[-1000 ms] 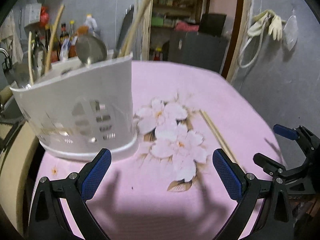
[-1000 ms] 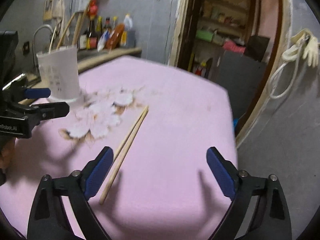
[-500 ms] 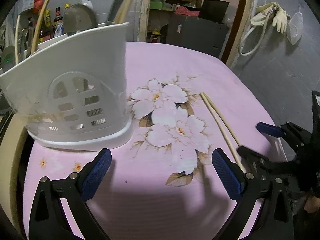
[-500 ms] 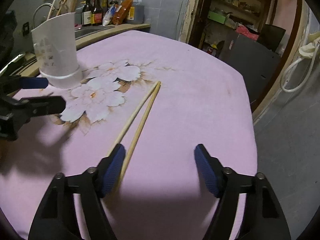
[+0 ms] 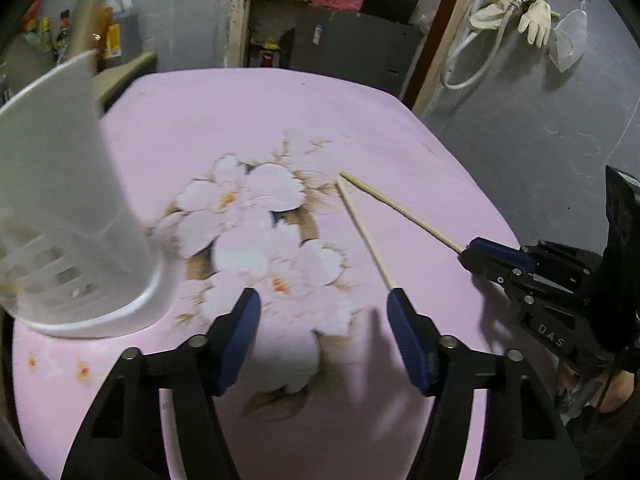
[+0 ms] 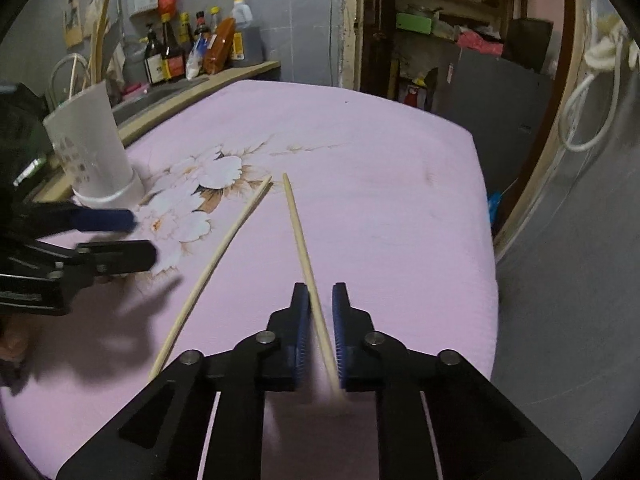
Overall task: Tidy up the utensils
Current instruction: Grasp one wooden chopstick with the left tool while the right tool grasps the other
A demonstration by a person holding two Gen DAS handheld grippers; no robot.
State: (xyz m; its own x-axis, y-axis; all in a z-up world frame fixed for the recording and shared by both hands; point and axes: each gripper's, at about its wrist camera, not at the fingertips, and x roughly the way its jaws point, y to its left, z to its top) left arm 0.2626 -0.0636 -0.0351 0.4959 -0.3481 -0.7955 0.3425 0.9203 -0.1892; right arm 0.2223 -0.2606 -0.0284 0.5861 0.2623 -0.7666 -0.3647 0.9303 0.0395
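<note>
Two wooden chopsticks lie splayed on the pink flowered tablecloth (image 6: 380, 200). My right gripper (image 6: 320, 320) is closing, and its blue pads pinch the near end of the right chopstick (image 6: 300, 232). In the left wrist view the right gripper (image 5: 472, 252) holds that chopstick (image 5: 400, 210) by its end. The other chopstick (image 5: 364, 236) ends at the tip of my left gripper's right finger. My left gripper (image 5: 324, 312) is closing with nothing between its pads. The white slotted utensil holder (image 5: 60, 200) stands left of it, with long utensils inside.
Sauce bottles (image 6: 192, 56) line a counter behind the utensil holder (image 6: 92, 152). My left gripper (image 6: 132, 236) reaches in from the left beside the loose chopstick (image 6: 224, 252). The table drops off at the right to grey floor. Gloves (image 5: 520, 12) hang on the far wall.
The right jaws have come together on the right chopstick, which has swung away from the other one. The left gripper has moved right toward the loose chopstick, its jaws narrower.
</note>
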